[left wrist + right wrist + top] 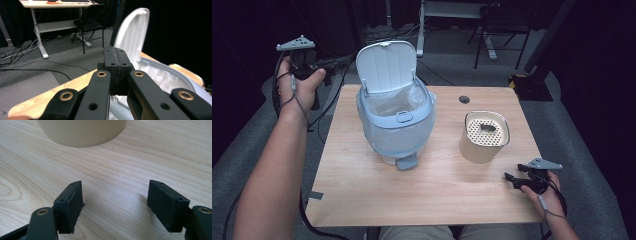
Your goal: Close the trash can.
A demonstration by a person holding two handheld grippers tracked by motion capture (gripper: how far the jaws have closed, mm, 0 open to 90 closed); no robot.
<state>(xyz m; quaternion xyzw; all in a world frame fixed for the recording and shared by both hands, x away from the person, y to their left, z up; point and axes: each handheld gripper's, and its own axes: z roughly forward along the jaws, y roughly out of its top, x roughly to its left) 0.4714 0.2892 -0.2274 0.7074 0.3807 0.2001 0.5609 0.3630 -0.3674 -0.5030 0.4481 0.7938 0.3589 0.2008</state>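
A pale blue pedal bin point(397, 125) stands at the table's back left, its lid point(387, 65) raised and a clear bag lining it. My left gripper point(343, 61) is held in the air off the table's left edge, beside the lid, jaws pointing toward it. In the left gripper view its pads point(116, 67) are pressed together with nothing between them, the lid point(133, 32) just beyond. A beige canister point(483, 135) with a perforated insert and a small dark bit inside stands to the right. My right gripper point(510, 179) rests low near the front right corner, open and empty point(115, 197), facing the canister's base point(82, 132).
The wooden table point(412, 195) has a cable hole point(464, 99) near its back edge. Beyond it on the grey floor are a black folding chair point(90, 23), a white desk point(40, 25) and loose cables. The bin's foot pedal point(407, 161) faces the front.
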